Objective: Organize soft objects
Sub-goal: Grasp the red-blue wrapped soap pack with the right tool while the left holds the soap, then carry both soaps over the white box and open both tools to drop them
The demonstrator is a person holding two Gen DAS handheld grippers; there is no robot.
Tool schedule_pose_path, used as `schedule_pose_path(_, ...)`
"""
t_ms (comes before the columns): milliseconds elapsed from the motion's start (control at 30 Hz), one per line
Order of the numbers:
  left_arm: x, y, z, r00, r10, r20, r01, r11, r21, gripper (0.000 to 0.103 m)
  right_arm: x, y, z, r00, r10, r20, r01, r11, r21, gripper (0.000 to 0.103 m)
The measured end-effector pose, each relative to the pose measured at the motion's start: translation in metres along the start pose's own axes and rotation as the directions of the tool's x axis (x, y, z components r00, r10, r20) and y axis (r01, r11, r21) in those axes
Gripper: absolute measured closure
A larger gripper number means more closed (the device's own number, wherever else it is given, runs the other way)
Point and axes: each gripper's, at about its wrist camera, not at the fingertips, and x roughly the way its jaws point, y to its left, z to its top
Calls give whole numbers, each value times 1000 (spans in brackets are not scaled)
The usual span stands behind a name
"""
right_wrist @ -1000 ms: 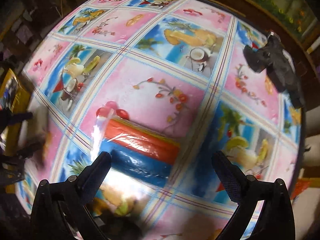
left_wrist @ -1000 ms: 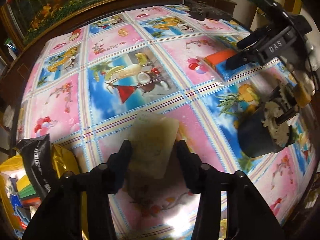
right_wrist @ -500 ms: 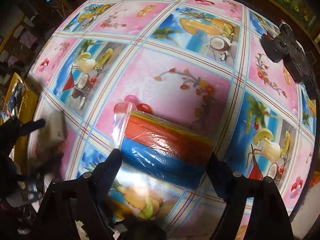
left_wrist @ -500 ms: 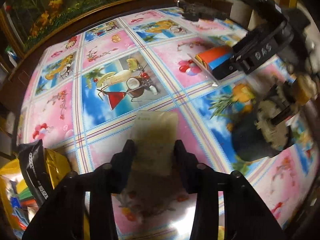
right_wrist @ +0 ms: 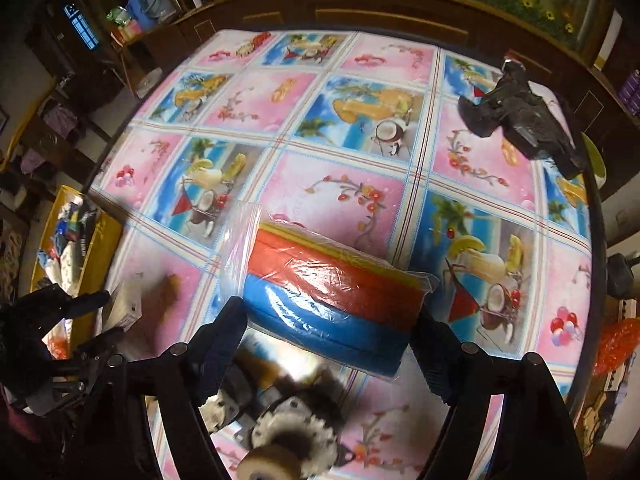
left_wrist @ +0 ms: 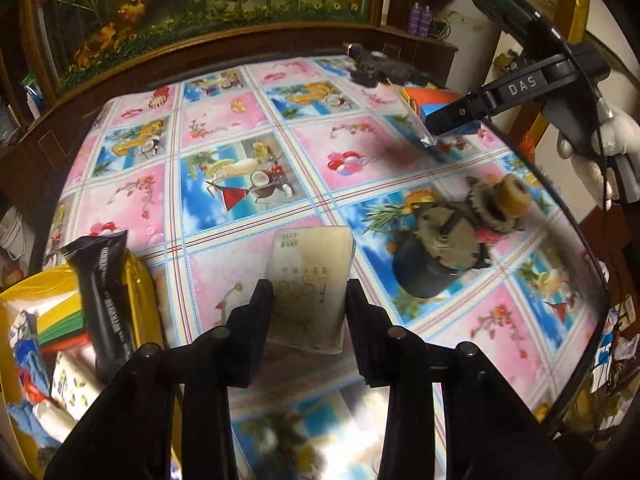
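My left gripper [left_wrist: 308, 292] is shut on a pale, translucent soft packet [left_wrist: 310, 256] with printed text, held tilted above the patterned tablecloth [left_wrist: 240, 152]. My right gripper [right_wrist: 328, 316] is shut on a plastic-wrapped stack of red, yellow and blue foam sheets [right_wrist: 332, 280], its fingers pressing on both ends, and the stack hangs clear of the table. In the left wrist view that stack [left_wrist: 430, 98] shows at the upper right behind a black finger [left_wrist: 452, 118]. The right wrist view shows the left gripper [right_wrist: 100, 312] with its packet [right_wrist: 124, 304] at the far left.
A yellow bin [left_wrist: 140, 280] at the table's left edge holds several soft items, among them a black packet [left_wrist: 106, 292]. A dark toy with gear-like parts [left_wrist: 452, 232] lies on the table below the right gripper. A black toy [right_wrist: 520, 120] lies at the far corner. A white-gloved hand [left_wrist: 612, 148] holds the right gripper.
The right jaws came in from wide apart onto the foam stack and lifted it. The left jaws narrowed onto the pale packet, and it rose off the cloth.
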Motion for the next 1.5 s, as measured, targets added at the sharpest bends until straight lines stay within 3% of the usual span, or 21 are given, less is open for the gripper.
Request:
schedule_pose_path(300, -72, 11, -43, 993, 3, 114, 7, 996, -85, 69, -68, 54, -47, 996, 40, 74, -35, 997, -68, 24)
schedule_pose_path(500, -114, 42, -90, 985, 80, 156, -50, 980, -192, 69, -91, 100, -74, 990, 104, 90, -92, 987, -132, 24)
schedule_pose_path(633, -134, 80, -125, 977, 148, 156, -94, 946, -310, 69, -95, 143, -90, 985, 151, 80, -133, 971, -197, 24)
schedule_pose_path(800, -143, 115, -159, 968, 211, 138, -135, 896, -424, 69, -84, 192, -101, 977, 208, 39, -189, 941, -280, 24)
schedule_pose_path(967, -137, 136, -175, 965, 228, 128, -143, 870, -472, 69, -66, 238, -103, 968, 251, -2, -236, 909, -344, 24)
schedule_pose_path(1333, -115, 168, -187, 975, 183, 127, -91, 849, -521, 68, -7, 328, -108, 979, 199, -44, -196, 861, -469, 23)
schedule_pose_path(1500, -106, 178, -176, 977, 171, 126, -84, 857, -509, 68, 17, 352, -110, 979, 193, -72, -203, 845, -494, 23)
